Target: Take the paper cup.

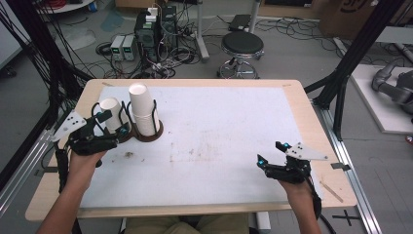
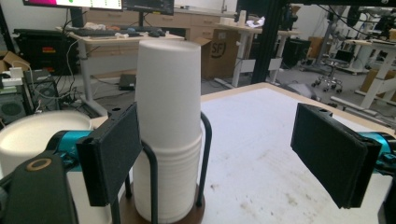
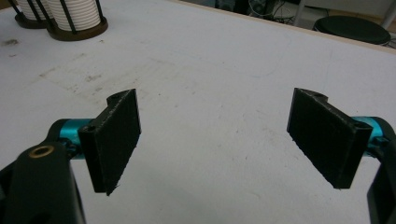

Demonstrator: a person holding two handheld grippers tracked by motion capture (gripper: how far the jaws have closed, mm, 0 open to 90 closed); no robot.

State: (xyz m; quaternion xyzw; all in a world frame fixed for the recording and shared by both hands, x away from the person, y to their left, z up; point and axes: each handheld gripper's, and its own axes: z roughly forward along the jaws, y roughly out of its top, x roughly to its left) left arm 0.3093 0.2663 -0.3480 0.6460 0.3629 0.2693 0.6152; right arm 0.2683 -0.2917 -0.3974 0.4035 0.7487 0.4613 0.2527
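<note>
At upper left of the high view, the left tongs [image 1: 113, 122] gape wide beside the tall stack of white paper cups [image 1: 142, 112] in its dark wire holder [image 1: 155, 130], seemingly lined up to grasp it. The right tongs [image 1: 270, 153], also wide apart and empty, hover over the white tabletop [image 1: 219, 126] at lower right, probably waiting.

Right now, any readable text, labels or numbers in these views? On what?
"SF": printed on the cardboard box behind the cup stack, left gripper view.
Monitors at the top of that view: too blurred to read.
Brown box at the high view's top right: print cut off, unreadable.
Cups: no text.
</note>
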